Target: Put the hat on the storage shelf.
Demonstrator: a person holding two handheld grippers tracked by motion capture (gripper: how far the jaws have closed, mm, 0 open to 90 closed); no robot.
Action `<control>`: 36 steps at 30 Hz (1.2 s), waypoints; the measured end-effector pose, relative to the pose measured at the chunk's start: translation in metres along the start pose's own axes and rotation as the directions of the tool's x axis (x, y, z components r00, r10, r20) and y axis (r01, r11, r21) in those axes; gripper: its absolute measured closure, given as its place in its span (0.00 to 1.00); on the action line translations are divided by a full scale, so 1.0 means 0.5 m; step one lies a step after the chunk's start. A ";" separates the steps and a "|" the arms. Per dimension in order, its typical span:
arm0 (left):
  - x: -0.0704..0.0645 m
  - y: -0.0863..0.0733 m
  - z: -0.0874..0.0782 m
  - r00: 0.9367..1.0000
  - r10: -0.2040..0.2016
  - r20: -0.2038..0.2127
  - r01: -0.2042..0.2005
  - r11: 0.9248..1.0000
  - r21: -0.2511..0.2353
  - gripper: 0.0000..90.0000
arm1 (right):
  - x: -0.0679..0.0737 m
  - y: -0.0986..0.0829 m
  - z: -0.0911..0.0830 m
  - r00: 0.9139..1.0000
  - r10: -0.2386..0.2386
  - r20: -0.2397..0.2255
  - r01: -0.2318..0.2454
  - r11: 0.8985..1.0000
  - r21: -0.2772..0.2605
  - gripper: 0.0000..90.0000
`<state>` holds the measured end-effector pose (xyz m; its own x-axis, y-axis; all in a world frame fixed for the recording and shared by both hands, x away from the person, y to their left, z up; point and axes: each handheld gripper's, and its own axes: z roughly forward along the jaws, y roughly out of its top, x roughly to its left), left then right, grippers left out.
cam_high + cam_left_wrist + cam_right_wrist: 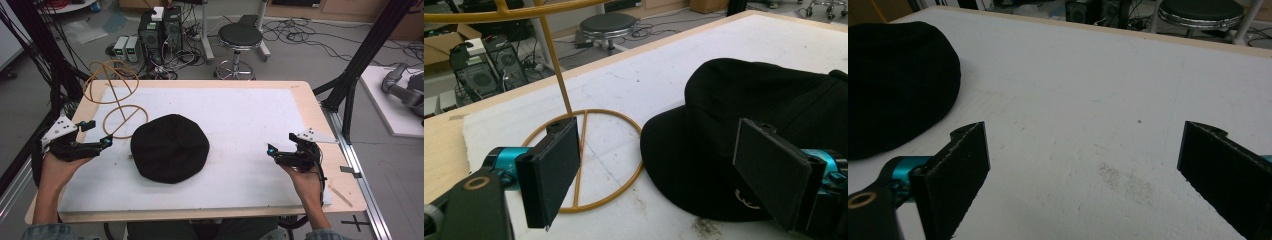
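Left hand-held gripper (95,134) at table's (250,100) near-left edge, jaws apart, just left of black cap (170,148) lying mid-table (gold wire stand (120,107) behind), right hand-held gripper (280,150) jaws apart, well right.

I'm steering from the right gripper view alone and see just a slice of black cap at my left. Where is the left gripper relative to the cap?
Observer: The left gripper sits at the cap's left side, jaws spread wide, touching nothing.
Operator: Anything standing near it that I could knock?
Observer: Yes, a gold wire hat stand; its ring base lies on the white mat right beside the cap's edge.
Operator: Which way is the cap's brim pointing?
Observer: In the left gripper view the flatter, brim-like edge with a small embroidered mark faces the left gripper.
Operator: And my own gripper?
Observer: The right gripper is open, well clear of the cap to its right.
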<state>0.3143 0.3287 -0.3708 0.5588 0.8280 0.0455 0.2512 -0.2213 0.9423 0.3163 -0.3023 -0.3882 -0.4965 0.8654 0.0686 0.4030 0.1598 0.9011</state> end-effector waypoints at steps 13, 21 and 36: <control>-0.005 0.004 0.000 1.000 0.005 0.008 -0.005 1.000 -0.006 0.21 | -0.002 -0.001 -0.001 1.000 0.000 0.008 0.000 1.000 0.003 0.07; -0.030 0.022 0.010 0.999 0.036 0.030 -0.035 0.999 -0.026 0.21 | -0.003 -0.002 -0.003 1.000 0.004 0.010 -0.004 1.000 0.001 0.07; -0.097 0.048 0.054 0.990 0.084 0.111 -0.078 0.995 -0.058 0.22 | -0.006 -0.005 -0.007 1.000 0.011 0.016 -0.011 1.000 0.005 0.07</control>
<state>0.3146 0.2692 -0.3591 0.6626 0.7438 0.0876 0.1607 -0.2555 0.9534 0.3141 -0.3067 -0.3890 -0.4796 0.8746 0.0714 0.4124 0.1528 0.8981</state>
